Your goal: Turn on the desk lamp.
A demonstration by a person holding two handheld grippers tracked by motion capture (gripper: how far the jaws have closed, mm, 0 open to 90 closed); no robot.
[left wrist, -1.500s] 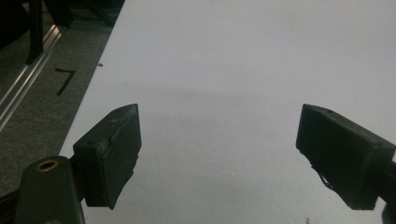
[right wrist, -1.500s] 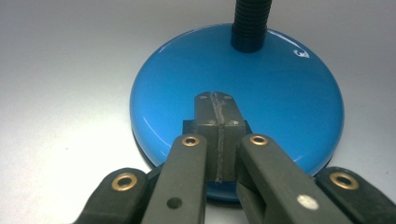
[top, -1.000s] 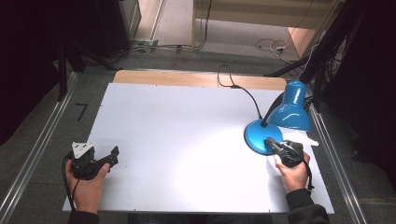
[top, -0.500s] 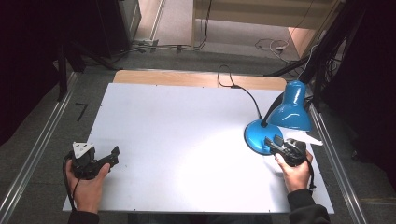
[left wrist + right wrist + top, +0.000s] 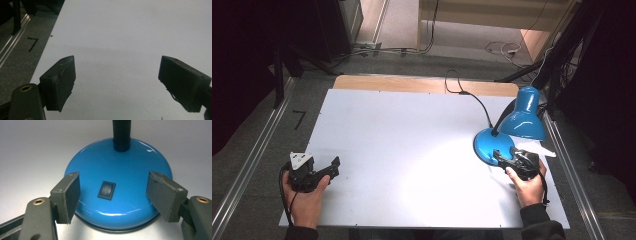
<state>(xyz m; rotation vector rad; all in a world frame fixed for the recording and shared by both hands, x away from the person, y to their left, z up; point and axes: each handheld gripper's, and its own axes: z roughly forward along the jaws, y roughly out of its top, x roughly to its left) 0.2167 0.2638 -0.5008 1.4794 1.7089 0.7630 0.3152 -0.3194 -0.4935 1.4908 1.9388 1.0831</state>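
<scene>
A blue desk lamp stands at the table's right side, its round base (image 5: 491, 144) on the white top and its shade (image 5: 523, 120) bent down over the right edge, casting light on the table. In the right gripper view the base (image 5: 117, 165) has a black rocker switch (image 5: 106, 189) on top and a black gooseneck (image 5: 121, 133) rising behind it. My right gripper (image 5: 501, 157) (image 5: 113, 195) is open, its jaws spread over the near rim of the base, the switch between them. My left gripper (image 5: 333, 167) (image 5: 117, 82) rests open near the front left corner, nothing between its jaws.
The lamp's black cord (image 5: 472, 97) runs from the base to the table's far edge. A white scrap (image 5: 542, 150) lies under the shade by the right edge. Metal rails (image 5: 254, 165) flank the white tabletop (image 5: 412, 150). Cables lie on the floor behind.
My right gripper has crept a little forward and left onto the lamp base. The left gripper has stayed put.
</scene>
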